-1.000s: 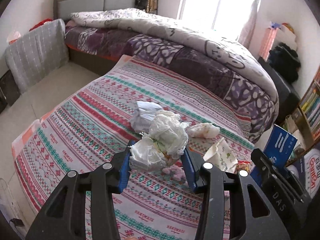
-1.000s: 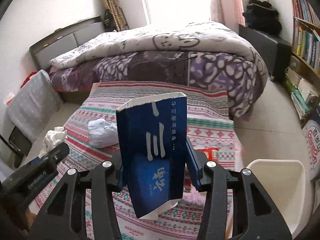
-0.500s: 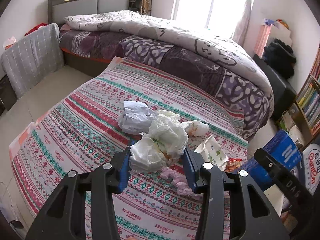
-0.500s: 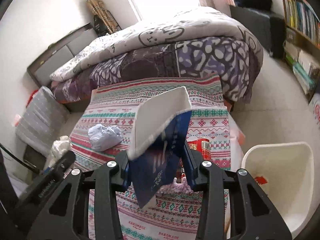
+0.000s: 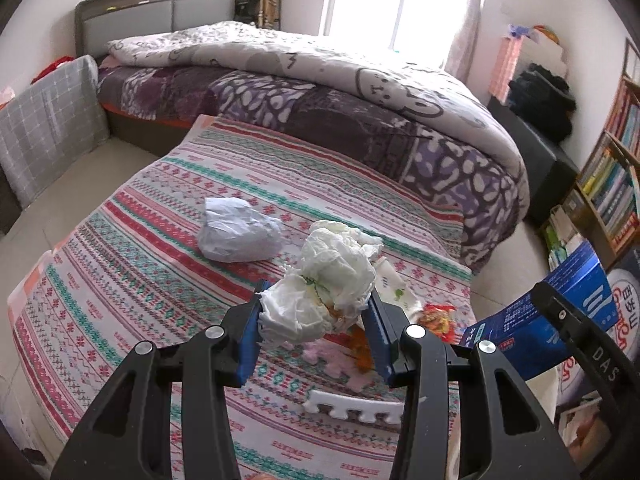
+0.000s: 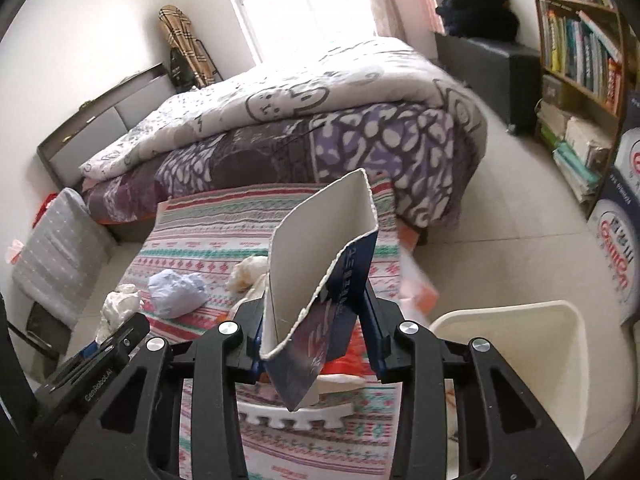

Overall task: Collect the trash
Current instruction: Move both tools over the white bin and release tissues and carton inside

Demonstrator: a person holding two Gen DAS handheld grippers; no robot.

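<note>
Left wrist view: the left gripper [image 5: 314, 322] grasps crumpled tissue [image 5: 320, 288] above the mat's [image 5: 160, 240] near edge; the right gripper [image 6: 316, 332] clamps a torn blue box [image 6: 320, 264], both apparently bound for the white bin [image 6: 516, 364].

Walls: plain white walls [image 6: 80, 40] are enclosing the bedroom.
Floor: pale tiles [image 6: 500, 200] are showing beside the bed.
Window: a bright window [image 5: 368, 0] is letting in daylight behind the bed.
Bed: a grey-panelled headboard [image 5: 160, 12] is backing a cartoon-print duvet [image 5: 320, 68] lying over a purple patterned blanket [image 5: 440, 160].
Storage: a wooden bookshelf [image 6: 576, 40] is standing near a black ottoman [image 6: 488, 60].
</note>
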